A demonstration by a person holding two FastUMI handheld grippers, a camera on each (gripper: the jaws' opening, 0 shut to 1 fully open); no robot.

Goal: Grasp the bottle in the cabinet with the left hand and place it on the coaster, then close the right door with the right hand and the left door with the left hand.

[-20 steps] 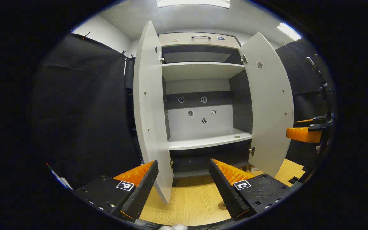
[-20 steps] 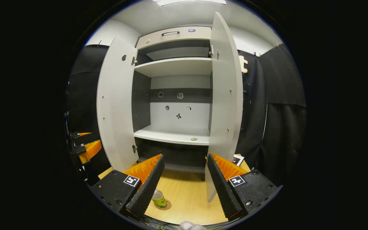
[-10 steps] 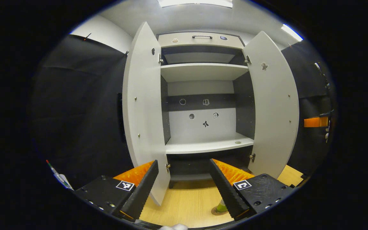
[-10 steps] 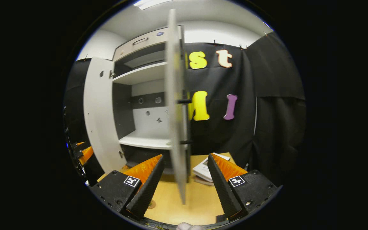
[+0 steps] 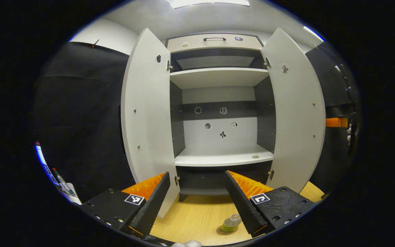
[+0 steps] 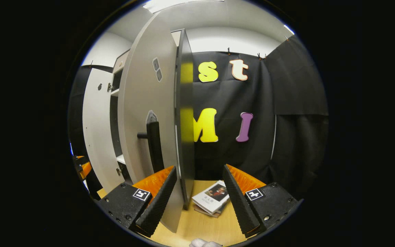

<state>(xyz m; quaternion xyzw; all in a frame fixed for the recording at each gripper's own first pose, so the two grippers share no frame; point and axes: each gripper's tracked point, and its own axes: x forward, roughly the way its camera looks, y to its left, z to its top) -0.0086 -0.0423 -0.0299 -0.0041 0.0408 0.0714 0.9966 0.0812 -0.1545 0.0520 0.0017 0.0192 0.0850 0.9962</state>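
The left tool [image 5: 195, 197] is spread wide and holds nothing, facing the open cabinet [image 5: 218, 77]. In front of the cabinet, on the worktop [image 5: 197, 219], the bottle [image 5: 231, 223] stands on the coaster [image 5: 222, 232], just beside this tool's right finger. The left door [image 5: 146, 116] and right door [image 5: 295, 113] both stand open. The right tool [image 6: 197, 195] is also wide and empty, its fingers either side of the right door's outer edge; whether they touch it I cannot tell. A booklet [image 6: 213, 199] lies on the worktop beside the cabinet.
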